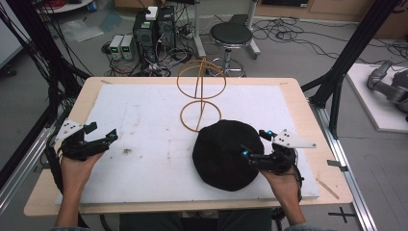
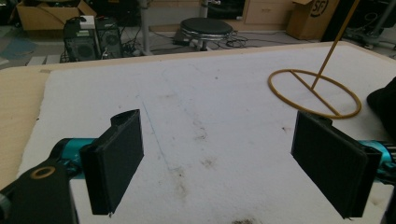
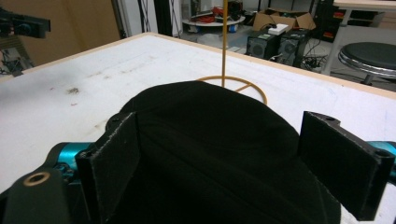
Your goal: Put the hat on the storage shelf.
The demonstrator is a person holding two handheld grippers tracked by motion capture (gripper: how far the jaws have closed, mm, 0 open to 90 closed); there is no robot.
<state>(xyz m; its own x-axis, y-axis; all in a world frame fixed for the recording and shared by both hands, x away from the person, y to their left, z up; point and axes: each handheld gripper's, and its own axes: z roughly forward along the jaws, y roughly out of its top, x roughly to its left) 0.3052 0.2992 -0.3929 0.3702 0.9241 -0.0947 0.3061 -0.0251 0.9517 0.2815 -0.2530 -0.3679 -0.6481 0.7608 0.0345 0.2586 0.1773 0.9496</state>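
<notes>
A round black hat (image 1: 221,155) lies flat on the white mat (image 1: 144,110), right of centre. Just behind it stands a yellow wire stand (image 1: 201,91) with a ring base and a ring top. My right gripper (image 1: 255,143) is open at the hat's right edge, one jaw on each side of the rim. In the right gripper view the hat (image 3: 205,116) bulges between the open jaws, with the stand (image 3: 224,51) beyond. My left gripper (image 1: 103,131) is open and empty over the mat at far left. Its view shows the stand's base ring (image 2: 314,93) and the hat's edge (image 2: 385,100).
The mat covers most of a wooden table (image 1: 298,96). A black stool (image 1: 231,34), computer boxes (image 1: 154,29) and loose cables sit on the floor behind. Black frame posts (image 1: 356,43) rise at both sides. The mat bears a few dark smudges (image 1: 127,151).
</notes>
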